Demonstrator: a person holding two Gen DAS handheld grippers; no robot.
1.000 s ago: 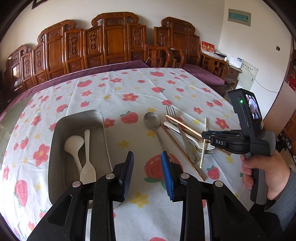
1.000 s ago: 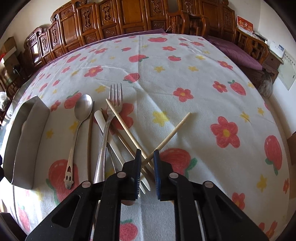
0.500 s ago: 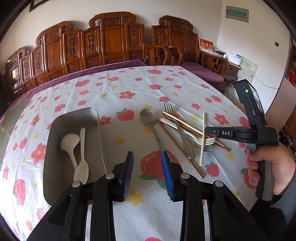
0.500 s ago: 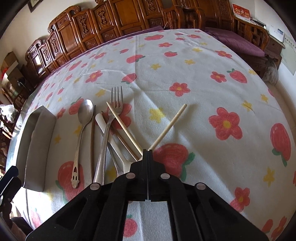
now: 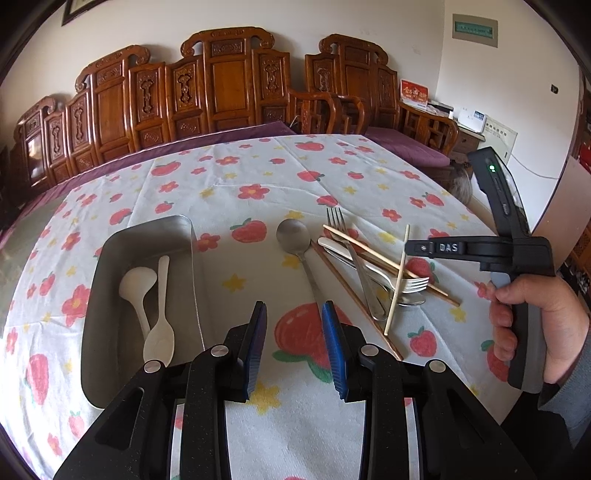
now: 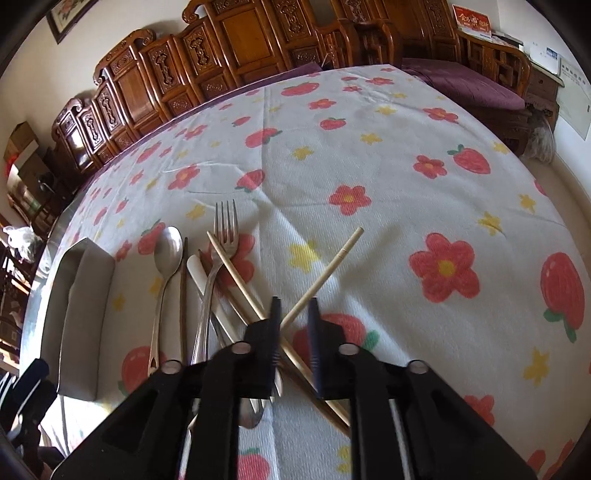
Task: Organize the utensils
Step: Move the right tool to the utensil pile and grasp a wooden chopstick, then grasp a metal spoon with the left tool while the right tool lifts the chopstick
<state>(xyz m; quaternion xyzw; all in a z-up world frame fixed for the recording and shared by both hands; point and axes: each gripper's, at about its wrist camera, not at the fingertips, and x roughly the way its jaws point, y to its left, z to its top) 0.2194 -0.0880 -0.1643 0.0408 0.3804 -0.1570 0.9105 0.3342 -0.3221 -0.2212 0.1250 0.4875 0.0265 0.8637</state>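
Behind right tool (image 6: 293, 325), pale chopstick (image 6: 325, 277) lower end hidden.

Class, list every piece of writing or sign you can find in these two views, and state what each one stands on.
"DAS": raised letters on the side of the right gripper.
Red card on the side cabinet: gold characters, too blurred to read.
Green wall sign: too small to read.
Wall notice: unreadable.

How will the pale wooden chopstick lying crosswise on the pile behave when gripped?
The pale wooden chopstick looks thin and stiff, probably light. Perched across the other utensils, it may pivot or roll. The right gripper, jaws just reopened, straddles it without pinching.
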